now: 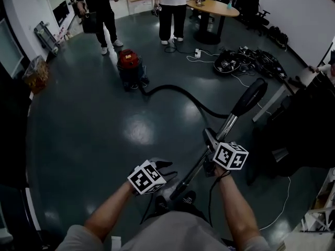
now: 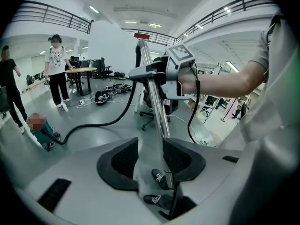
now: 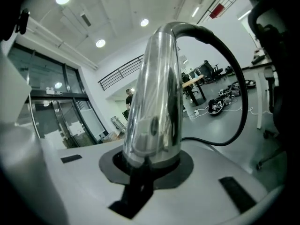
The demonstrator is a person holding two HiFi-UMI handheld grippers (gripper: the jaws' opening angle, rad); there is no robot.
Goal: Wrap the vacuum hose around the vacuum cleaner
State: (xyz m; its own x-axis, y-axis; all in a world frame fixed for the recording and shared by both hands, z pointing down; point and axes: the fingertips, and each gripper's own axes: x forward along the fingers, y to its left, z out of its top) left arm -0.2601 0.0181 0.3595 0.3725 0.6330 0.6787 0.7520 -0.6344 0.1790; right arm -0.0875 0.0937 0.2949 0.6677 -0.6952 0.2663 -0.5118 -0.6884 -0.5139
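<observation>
A red and black vacuum cleaner (image 1: 129,65) stands far out on the dark floor, also low at the left in the left gripper view (image 2: 45,132). Its black hose (image 1: 178,91) (image 2: 108,121) (image 3: 234,78) runs across the floor and rises to a chrome wand (image 1: 226,127) with a black handle (image 1: 250,97). My right gripper (image 1: 210,138) (image 3: 152,158) is shut on the upper wand (image 3: 157,93). Lower down, my left gripper (image 1: 166,170) (image 2: 152,156) stands open with the wand (image 2: 157,108) running between its jaws, close to the right pad. In that view the right gripper (image 2: 152,72) clamps the tube.
Two people stand at the far end near a round wooden table (image 1: 217,7). A heap of cables (image 1: 246,61) and a power strip (image 1: 198,53) lie back right. A dark chair (image 1: 298,129) is close on my right, a white cord (image 1: 282,208) beside it. My shoes (image 2: 159,178) are below the wand.
</observation>
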